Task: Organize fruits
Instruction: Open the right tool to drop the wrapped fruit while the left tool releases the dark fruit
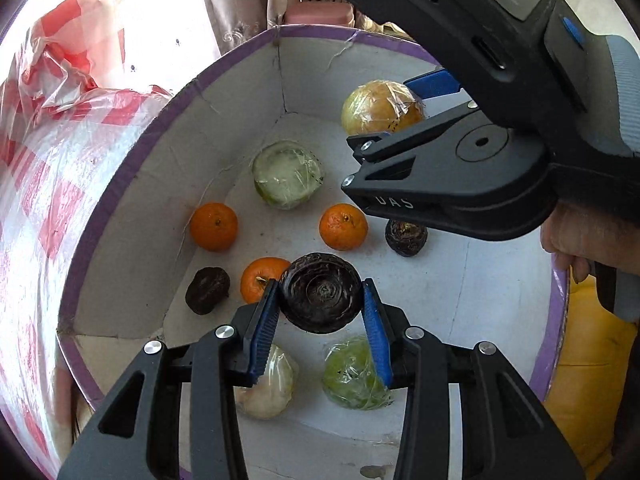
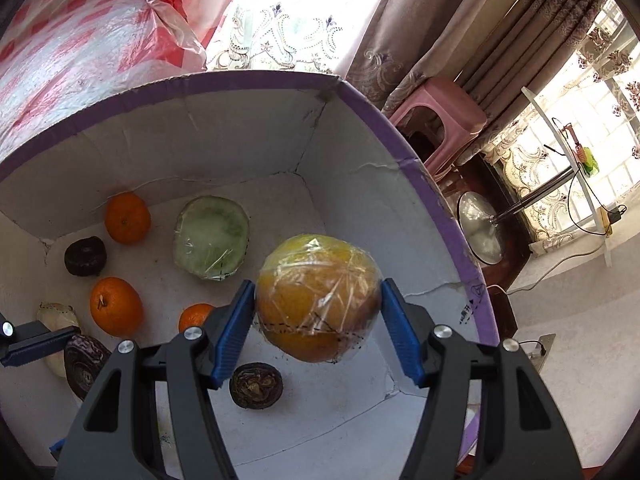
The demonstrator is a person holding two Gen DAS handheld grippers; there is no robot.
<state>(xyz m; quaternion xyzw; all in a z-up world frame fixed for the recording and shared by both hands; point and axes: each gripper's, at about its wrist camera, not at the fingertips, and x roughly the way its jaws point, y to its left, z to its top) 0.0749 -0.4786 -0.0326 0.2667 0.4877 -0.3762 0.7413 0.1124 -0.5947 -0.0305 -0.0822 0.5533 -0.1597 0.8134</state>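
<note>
Below, oranges (image 1: 213,226) crowd the box (image 1: 120,184) under left tongs (image 1: 320,304) clamping a dark fruit (image 1: 320,298), right tongs (image 2: 318,312) a wrapped fruit (image 2: 318,296).

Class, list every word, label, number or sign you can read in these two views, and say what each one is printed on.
"UAS": raised letters, seen upside down, on the black body of the right hand-held gripper.
Small black print and a triangle sign on the box wall: too small to read.
Nothing else is legible.

Box (image 1: 224,152) w/ 3 oranges (image 1: 213,226), wrapped fruit (image 1: 287,174).
</note>
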